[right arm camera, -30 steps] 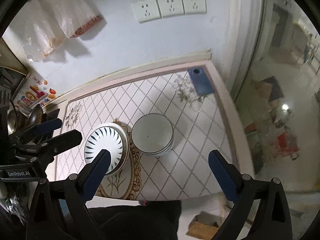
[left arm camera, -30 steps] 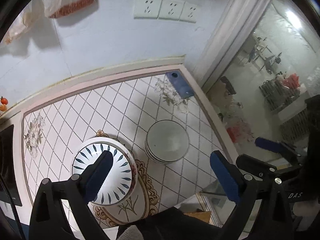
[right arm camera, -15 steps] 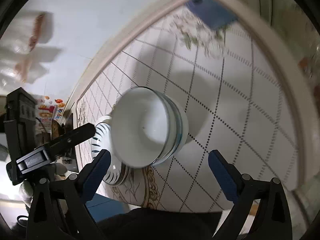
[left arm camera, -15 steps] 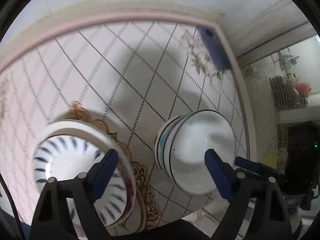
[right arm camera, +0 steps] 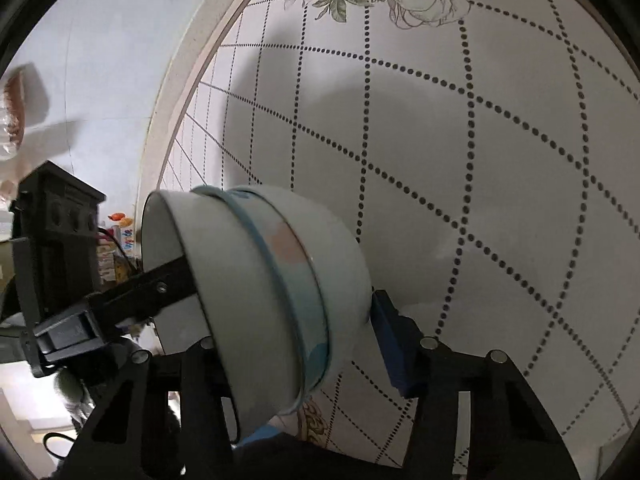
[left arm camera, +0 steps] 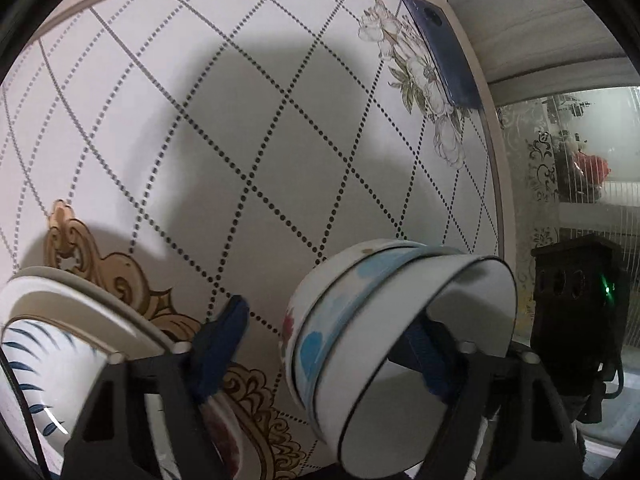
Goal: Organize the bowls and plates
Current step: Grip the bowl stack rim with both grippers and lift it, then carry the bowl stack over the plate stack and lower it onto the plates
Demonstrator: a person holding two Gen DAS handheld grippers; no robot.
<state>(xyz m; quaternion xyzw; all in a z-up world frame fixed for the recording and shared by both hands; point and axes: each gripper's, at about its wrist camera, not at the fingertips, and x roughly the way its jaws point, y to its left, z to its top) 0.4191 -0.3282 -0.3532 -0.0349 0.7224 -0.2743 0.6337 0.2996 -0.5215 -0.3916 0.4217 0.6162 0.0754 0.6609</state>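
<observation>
- Bowls (left arm camera: pixel 360 344), nested stack, on patterned tabletop (left arm camera: pixel 248 128), tilted; landmark for the rest.
- Left gripper (left arm camera: pixel 324 352): jaws spread, straddling the stack's rim; one blue pad (left arm camera: pixel 218 348) outside the stack, other inside top bowl. Contact unclear.
- Right gripper (right arm camera: pixel 304 320): jaws spread, one finger inside the stack, blue pad (right arm camera: pixel 390 344) at its outer wall; firm pinch, cannot tell.
- Plates (left arm camera: pixel 68 340), blue-striped, just beside the stack.
- Dark blue phone (left arm camera: pixel 444 52) well beyond the stack, at table edge.

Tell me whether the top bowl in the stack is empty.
Empty as far as visible: the top bowl shows bare white inside, with the left gripper's finger reaching in; its bottom is hidden.
</observation>
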